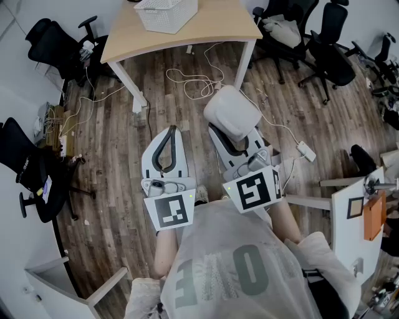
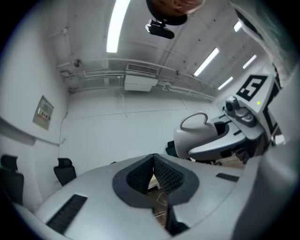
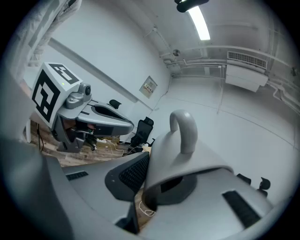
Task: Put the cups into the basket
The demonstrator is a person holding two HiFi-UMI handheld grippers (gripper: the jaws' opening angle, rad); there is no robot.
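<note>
While my right gripper [image 3: 143, 185] clamps the pale cup [image 3: 180, 150], I should hold it steady and carry it forward — the basket [image 1: 167, 12] sits on the wooden surface [image 1: 224, 25], well ahead. My left gripper [image 2: 153, 171] is closed on nothing. Cables [image 1: 190, 80] cross the plank floor [image 1: 124, 187] — office chairs [image 1: 324, 37] ring the room.

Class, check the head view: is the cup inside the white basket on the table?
No: the cup sits clamped in the right tool, away from the basket on the table.
</note>
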